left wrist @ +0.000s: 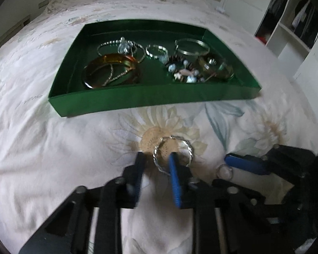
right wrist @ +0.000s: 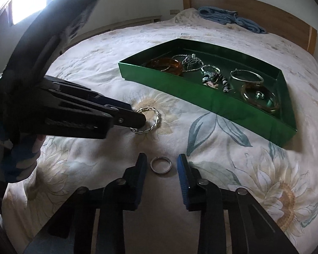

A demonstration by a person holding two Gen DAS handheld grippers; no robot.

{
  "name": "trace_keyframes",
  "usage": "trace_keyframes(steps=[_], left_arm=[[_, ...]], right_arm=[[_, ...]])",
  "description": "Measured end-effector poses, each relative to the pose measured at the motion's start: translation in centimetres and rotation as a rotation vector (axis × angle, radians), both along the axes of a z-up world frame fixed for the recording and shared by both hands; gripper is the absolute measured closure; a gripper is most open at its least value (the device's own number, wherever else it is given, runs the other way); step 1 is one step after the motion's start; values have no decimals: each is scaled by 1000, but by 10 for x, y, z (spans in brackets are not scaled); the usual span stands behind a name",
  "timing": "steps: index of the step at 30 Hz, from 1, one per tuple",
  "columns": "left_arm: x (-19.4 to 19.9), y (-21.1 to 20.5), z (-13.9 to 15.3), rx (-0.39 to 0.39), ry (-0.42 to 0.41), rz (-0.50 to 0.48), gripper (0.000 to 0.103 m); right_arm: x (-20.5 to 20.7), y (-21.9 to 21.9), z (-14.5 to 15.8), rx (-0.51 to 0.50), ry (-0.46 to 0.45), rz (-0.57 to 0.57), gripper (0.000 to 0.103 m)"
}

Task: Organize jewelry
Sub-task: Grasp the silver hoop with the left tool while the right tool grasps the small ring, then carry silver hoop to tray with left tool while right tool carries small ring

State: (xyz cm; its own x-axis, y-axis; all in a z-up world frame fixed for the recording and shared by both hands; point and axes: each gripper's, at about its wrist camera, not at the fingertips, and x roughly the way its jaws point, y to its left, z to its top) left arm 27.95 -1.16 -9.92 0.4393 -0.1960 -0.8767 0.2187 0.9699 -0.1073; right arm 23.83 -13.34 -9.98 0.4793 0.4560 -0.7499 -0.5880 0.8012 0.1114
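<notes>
Green tray wall blocks ahead; open bedspread left of it

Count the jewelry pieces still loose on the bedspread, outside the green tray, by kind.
Twisted silver bangle: 1, with the left gripper around one side of it, one finger inside the loop.
Plain silver ring: 1, between the open fingers of the right gripper.
Total: 2.

One tray, two loose rings.
</notes>
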Motion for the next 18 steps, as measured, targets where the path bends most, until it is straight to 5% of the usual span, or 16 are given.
trace_keyframes(steps=[9, 18], left_arm=[[-1, -6, 0, 49, -33, -16, 98], [-22, 4, 27, -51, -151, 12, 99]], right_arm=[[0, 1, -1, -11, 0, 14, 83], [-6, -14, 10, 33, -34, -30, 83]])
